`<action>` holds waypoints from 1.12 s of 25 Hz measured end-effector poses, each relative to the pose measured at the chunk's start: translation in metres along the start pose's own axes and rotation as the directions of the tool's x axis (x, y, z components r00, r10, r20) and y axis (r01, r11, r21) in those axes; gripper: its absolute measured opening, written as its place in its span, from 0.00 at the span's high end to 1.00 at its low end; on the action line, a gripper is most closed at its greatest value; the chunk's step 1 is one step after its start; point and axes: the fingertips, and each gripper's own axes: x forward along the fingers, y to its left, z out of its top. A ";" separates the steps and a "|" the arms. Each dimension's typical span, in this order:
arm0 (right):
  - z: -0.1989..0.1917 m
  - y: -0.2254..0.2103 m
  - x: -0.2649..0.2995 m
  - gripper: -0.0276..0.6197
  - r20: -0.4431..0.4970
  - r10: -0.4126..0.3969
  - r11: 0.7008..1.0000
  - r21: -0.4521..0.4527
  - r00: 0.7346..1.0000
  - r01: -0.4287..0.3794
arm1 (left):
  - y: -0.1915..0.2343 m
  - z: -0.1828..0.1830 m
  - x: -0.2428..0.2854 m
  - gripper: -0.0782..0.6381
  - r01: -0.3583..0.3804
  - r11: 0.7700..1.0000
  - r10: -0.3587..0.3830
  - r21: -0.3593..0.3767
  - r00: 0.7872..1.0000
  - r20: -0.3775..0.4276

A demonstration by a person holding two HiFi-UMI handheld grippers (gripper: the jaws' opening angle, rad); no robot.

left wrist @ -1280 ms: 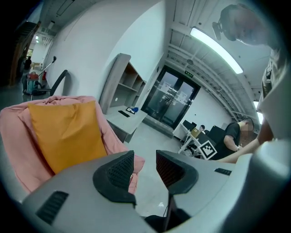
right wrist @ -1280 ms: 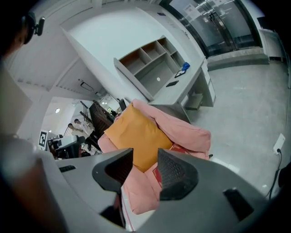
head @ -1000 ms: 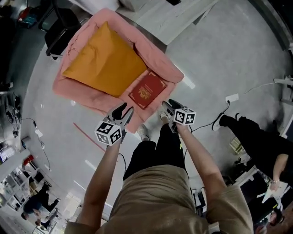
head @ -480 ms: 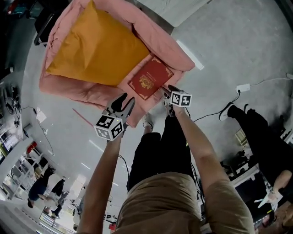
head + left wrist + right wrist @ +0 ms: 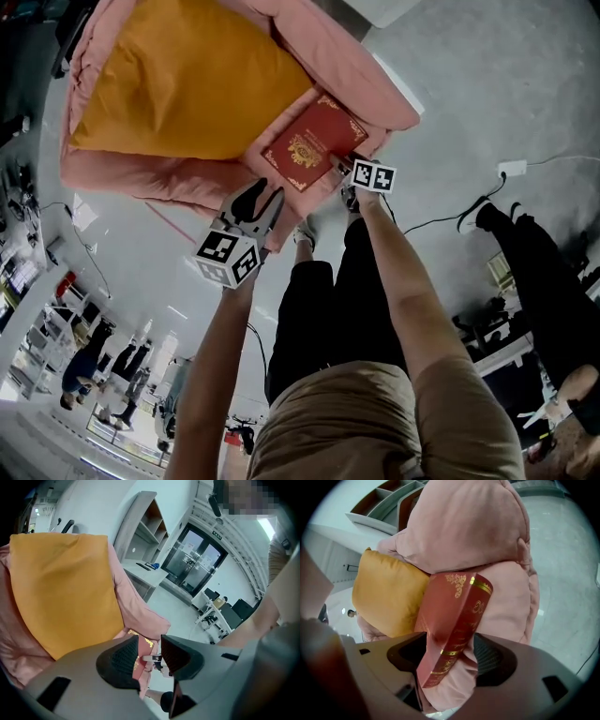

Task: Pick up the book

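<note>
A dark red book [image 5: 309,145] with gold ornament lies on the near right part of a pink padded cushion [image 5: 169,178], beside an orange pillow [image 5: 187,84]. My right gripper [image 5: 345,169] is at the book's near corner. In the right gripper view the book [image 5: 454,620] stands on edge between the opening jaws of the right gripper [image 5: 451,658], with pink fabric showing between its spine and the right pad. My left gripper [image 5: 255,199] hangs over the cushion's near rim, left of the book. The left gripper [image 5: 150,656] has a narrow gap and nothing in it.
The cushion lies on a grey glossy floor. My own shoe [image 5: 305,230] is just below the cushion's edge. A person in black [image 5: 544,281] stands at the right, near a white socket and cable [image 5: 511,169]. A grey shelf unit [image 5: 140,527] stands behind the cushion.
Both grippers have come down toward the cushion. The right gripper has reached the book's near corner; the left one is now close over the cushion's rim.
</note>
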 end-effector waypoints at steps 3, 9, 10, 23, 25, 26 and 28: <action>-0.005 -0.006 0.011 0.49 -0.004 0.007 1.000 0.025 1.000 -0.007 | -0.001 -0.008 0.008 0.69 -0.001 1.000 0.001 -0.004 1.000 -0.007; -0.001 0.008 0.019 0.48 0.033 0.056 0.991 0.121 0.998 -0.060 | 0.004 -0.005 0.007 0.69 -0.004 1.000 0.004 -0.011 1.000 0.001; 0.004 0.018 0.016 0.48 0.060 0.067 0.990 0.119 0.996 -0.074 | 0.004 -0.004 0.005 0.69 -0.004 1.000 0.004 -0.013 1.000 0.003; 0.038 0.017 0.013 0.49 0.429 -0.012 0.818 0.523 0.903 -0.237 | 0.006 -0.018 -0.012 0.69 -0.014 0.999 0.015 -0.038 1.000 0.011; 0.044 0.008 0.010 0.47 0.511 -0.078 0.772 0.574 0.856 -0.272 | 0.007 -0.022 -0.016 0.69 -0.019 0.999 0.020 -0.043 1.000 0.008; 0.045 0.010 0.009 0.46 0.529 -0.089 0.770 0.574 0.844 -0.279 | 0.007 -0.024 -0.017 0.69 -0.021 0.999 0.021 -0.045 1.000 0.007; 0.041 0.026 0.012 0.46 0.512 -0.042 0.818 0.511 0.858 -0.264 | 0.007 -0.027 -0.020 0.69 -0.022 0.999 0.023 -0.050 1.000 0.008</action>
